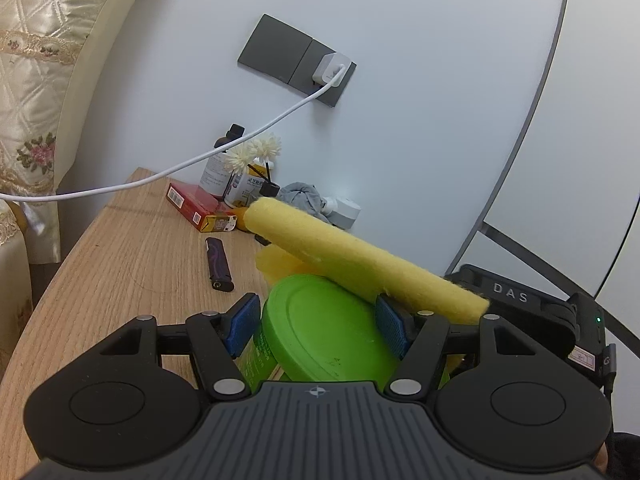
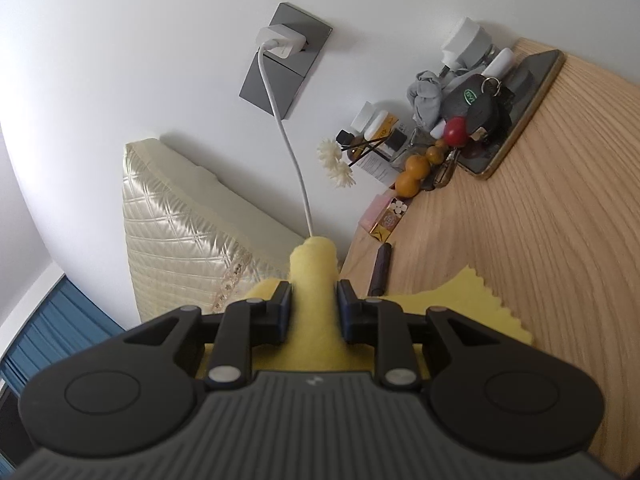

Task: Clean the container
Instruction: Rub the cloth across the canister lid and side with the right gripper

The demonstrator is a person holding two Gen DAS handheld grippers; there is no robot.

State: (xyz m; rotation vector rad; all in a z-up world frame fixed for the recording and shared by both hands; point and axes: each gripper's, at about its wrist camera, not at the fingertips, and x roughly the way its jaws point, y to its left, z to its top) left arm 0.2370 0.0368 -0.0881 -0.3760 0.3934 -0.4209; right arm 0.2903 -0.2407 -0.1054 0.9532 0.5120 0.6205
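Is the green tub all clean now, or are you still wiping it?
Getting ready looks done: the left gripper holds the green container with its lid on, and the right gripper pinches a rolled yellow cloth. In hand now: the cloth lies across the lid's far edge, so wiping seems under way. Left: probably the rest of the lid and the sides. I can't tell how clean it is.

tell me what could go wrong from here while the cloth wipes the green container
The left gripper holds the green container only by its rim sides, so a hard push from the yellow cloth could twist it loose. A wide sweep might also knock the lighter or snag the white charging cable hanging over the table.
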